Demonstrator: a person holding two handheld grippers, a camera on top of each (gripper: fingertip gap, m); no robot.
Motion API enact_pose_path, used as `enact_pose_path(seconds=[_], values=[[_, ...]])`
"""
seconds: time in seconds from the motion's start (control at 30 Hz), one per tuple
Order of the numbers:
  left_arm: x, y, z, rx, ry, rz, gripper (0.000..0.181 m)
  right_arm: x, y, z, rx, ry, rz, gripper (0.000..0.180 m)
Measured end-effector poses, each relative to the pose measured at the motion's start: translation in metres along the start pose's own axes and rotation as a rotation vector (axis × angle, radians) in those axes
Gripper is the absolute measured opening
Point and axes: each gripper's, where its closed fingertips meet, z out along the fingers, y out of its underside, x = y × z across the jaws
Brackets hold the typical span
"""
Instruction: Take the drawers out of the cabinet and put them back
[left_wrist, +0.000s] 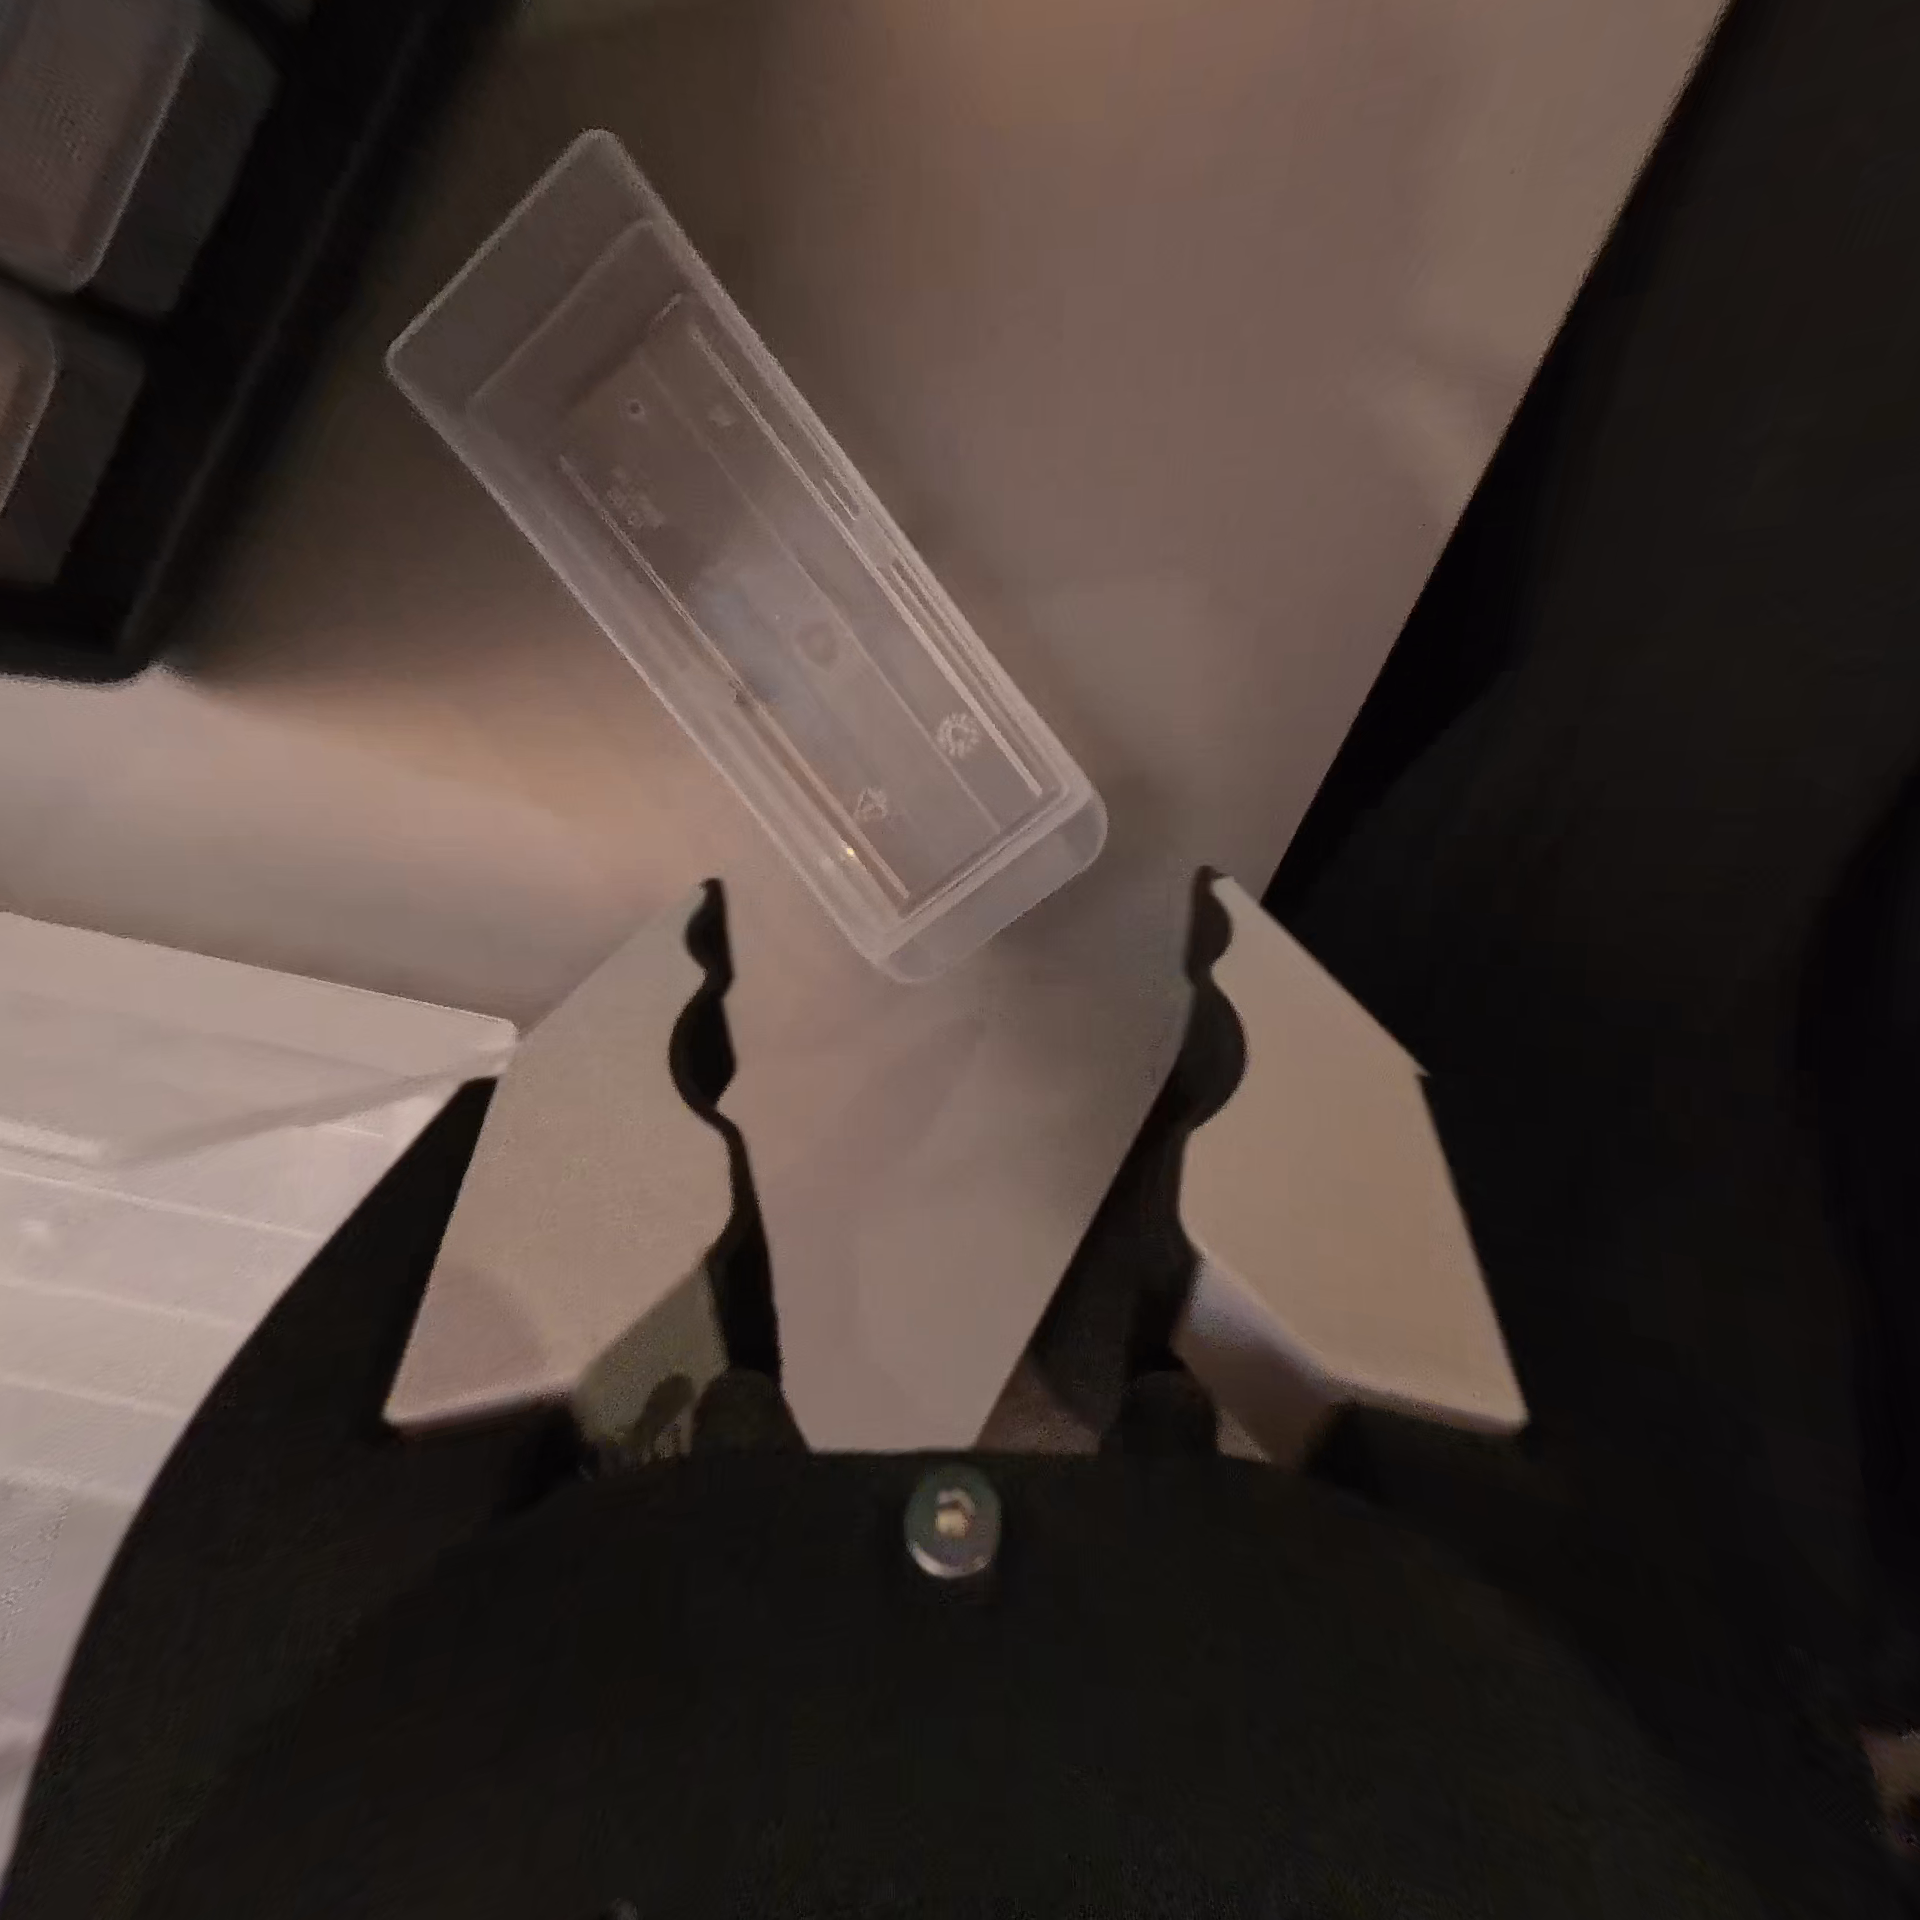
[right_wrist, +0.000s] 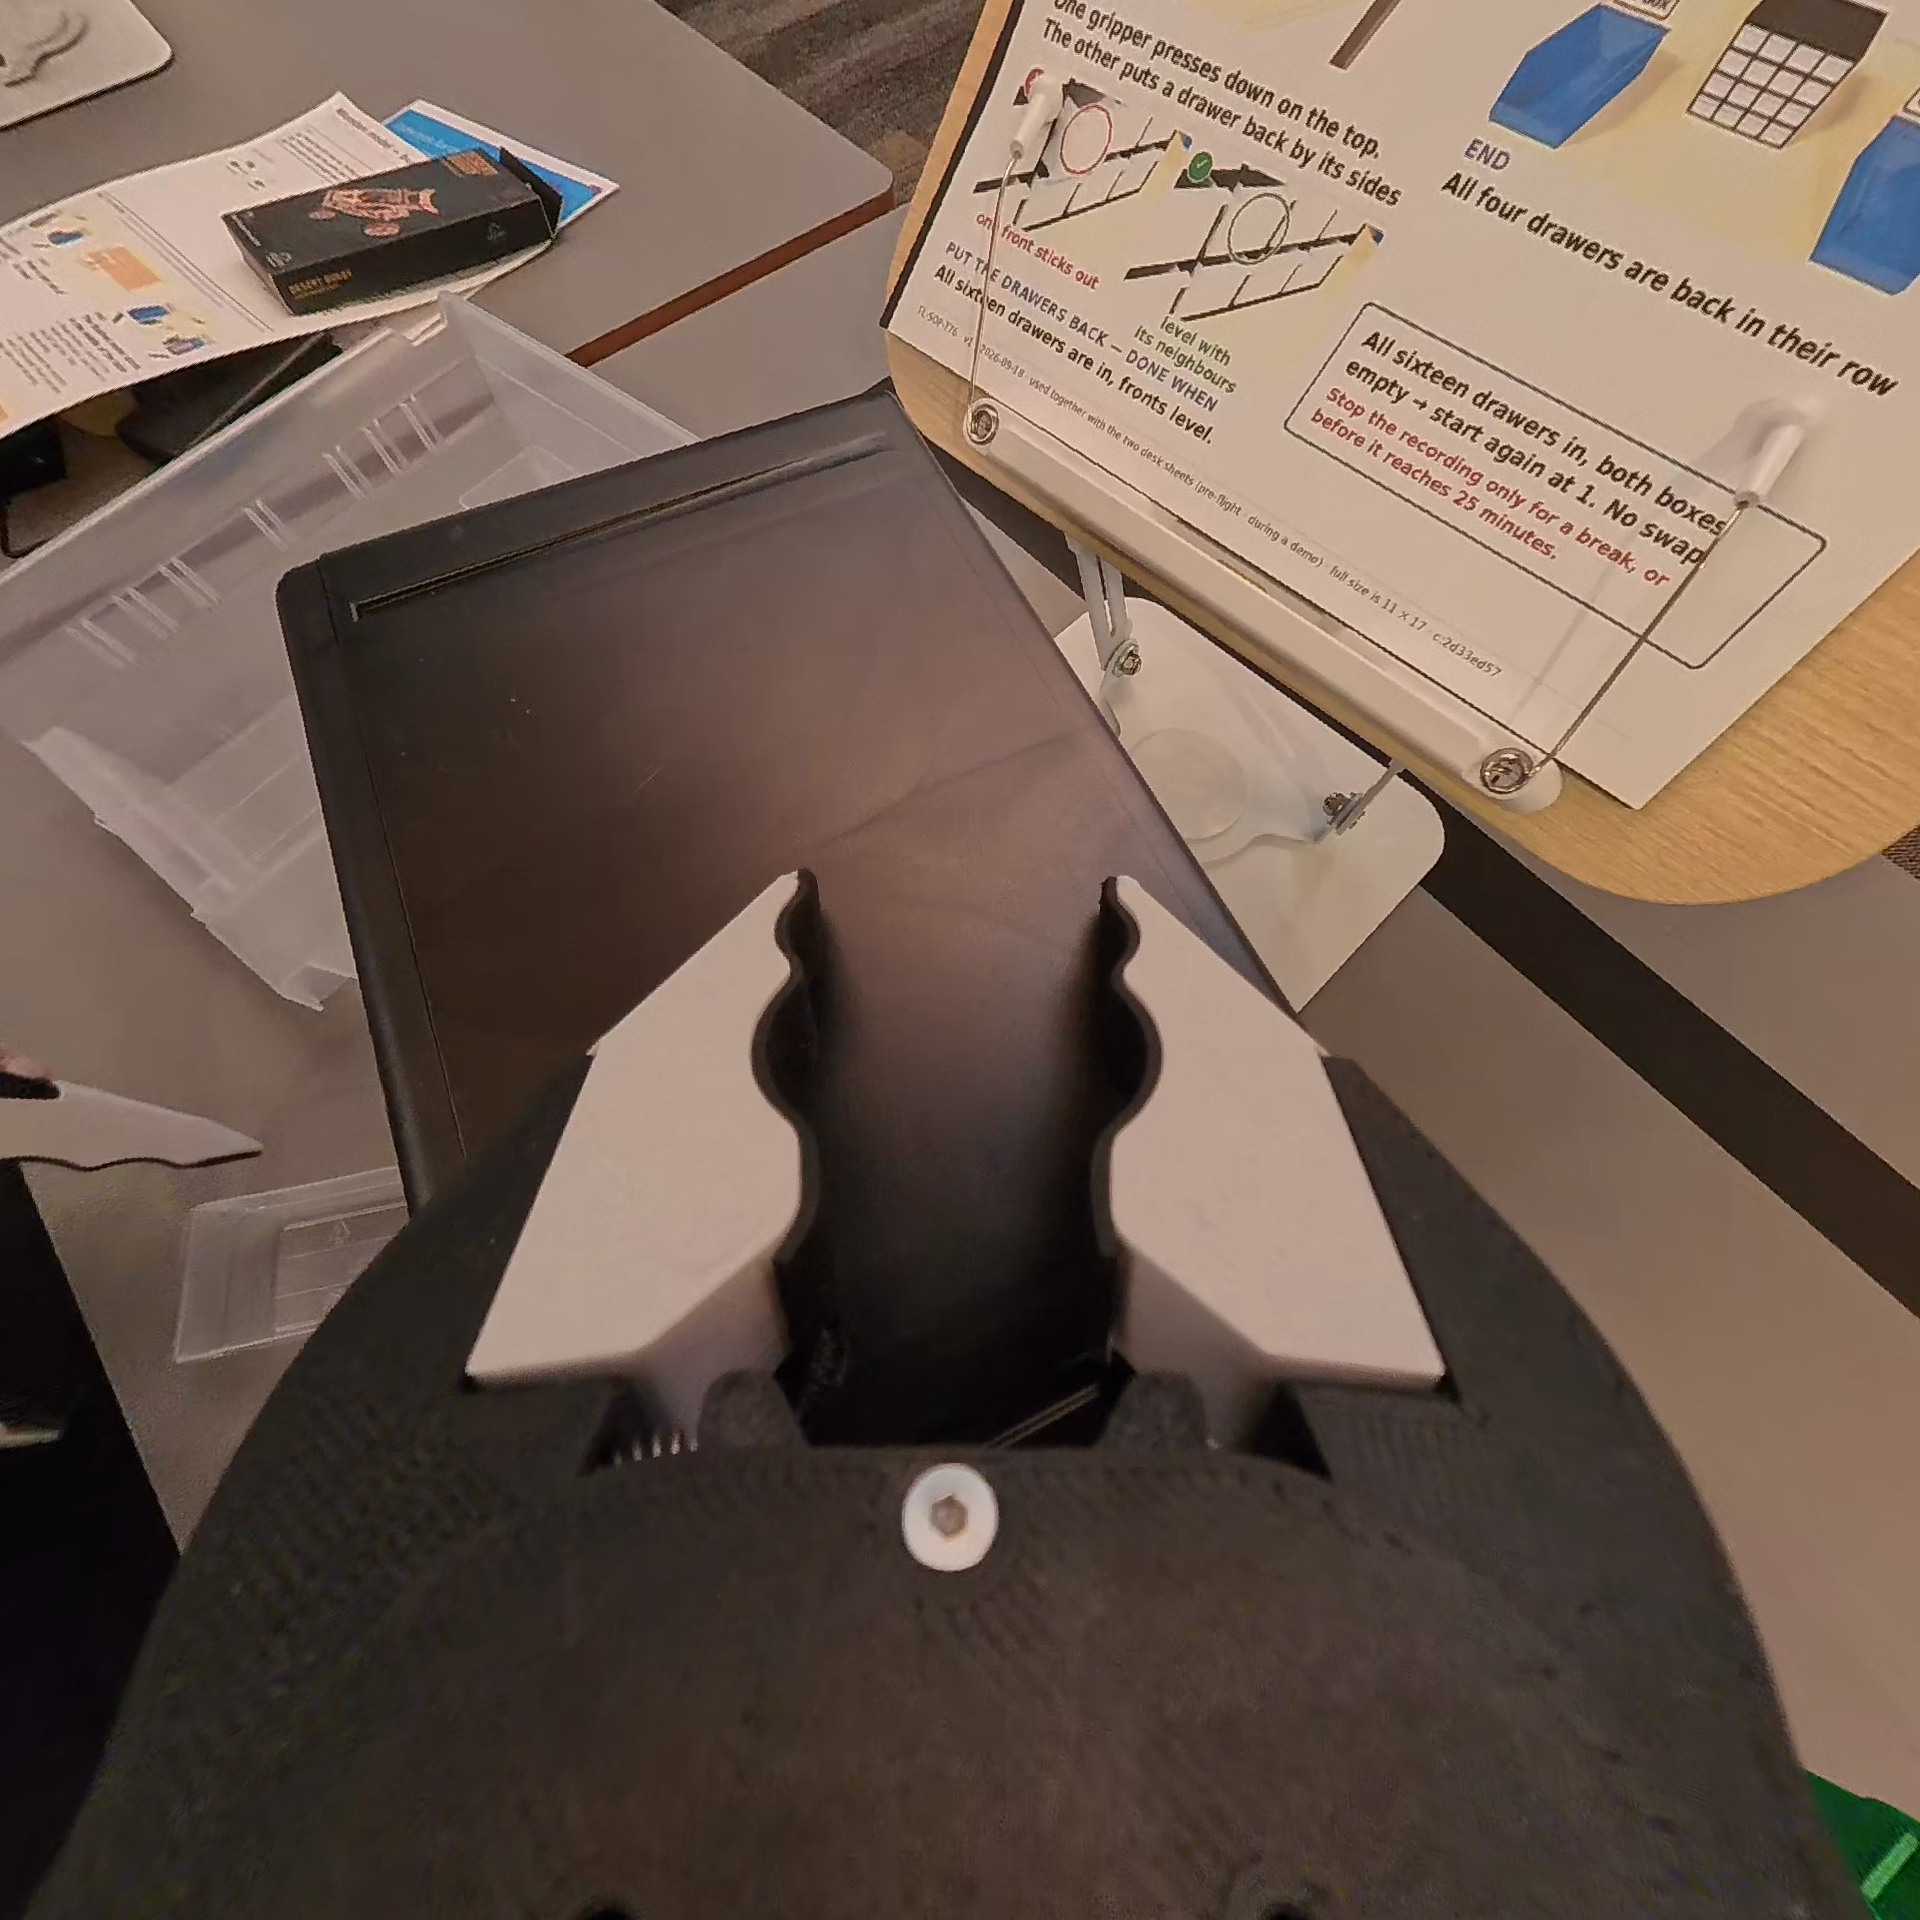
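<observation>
Just ahead of the left gripper (left_wrist: 956, 894), a clear drawer (left_wrist: 743, 561) lies loose
Long axis runs away up-left; left jaws spread, empty; right gripper (right_wrist: 956, 883) spread over the cabinet (right_wrist: 665, 707)

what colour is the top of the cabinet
Black, with a slight sheen; the cabinet top shows best in the right wrist view.

both hand-held grippers, left (left_wrist: 956, 894) and right (right_wrist: 956, 894), gape wide, holding nothing.
</observation>
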Motion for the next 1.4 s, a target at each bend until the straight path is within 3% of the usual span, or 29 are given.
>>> enact_pose_path(seconds=[0.07, 0.2, 0.33, 0.43, 0.47, 0.73, 1.07, 1.4], values=[[0.001, -0.003, 0.008, 0.037, -0.009, -0.131, 0.106, 0.000, 0.000, 0.000, 0.000, -0.001, -0.001, 0.053], [-0.010, 0.000, 0.029, 0.011, -0.041, -0.297, 0.119, 0.000, 0.000, 0.000, 0.003, 0.001, -0.001, 0.053], [-0.009, -0.008, 0.039, -0.004, 0.027, -0.365, 0.109, 0.000, 0.000, 0.000, 0.004, 0.003, 0.002, 0.053], [-0.012, -0.003, 0.045, -0.048, 0.005, -0.355, 0.071, 0.000, 0.000, 0.000, 0.004, 0.002, 0.001, 0.053], [-0.013, -0.004, 0.046, -0.035, 0.006, -0.364, 0.069, 0.000, 0.000, 0.000, 0.004, 0.002, 0.001, 0.053], [-0.019, -0.014, 0.024, 0.020, -0.010, -0.365, 0.065, 0.000, 0.000, 0.000, 0.003, -0.003, -0.002, 0.053], [-0.027, -0.080, -0.047, 0.141, -0.002, -0.322, 0.064, 0.000, 0.000, 0.000, 0.003, -0.003, -0.001, 0.053], [-0.037, -0.118, -0.072, 0.181, 0.054, -0.327, 0.064, 0.000, 0.000, 0.000, 0.006, -0.005, -0.003, 0.053]])
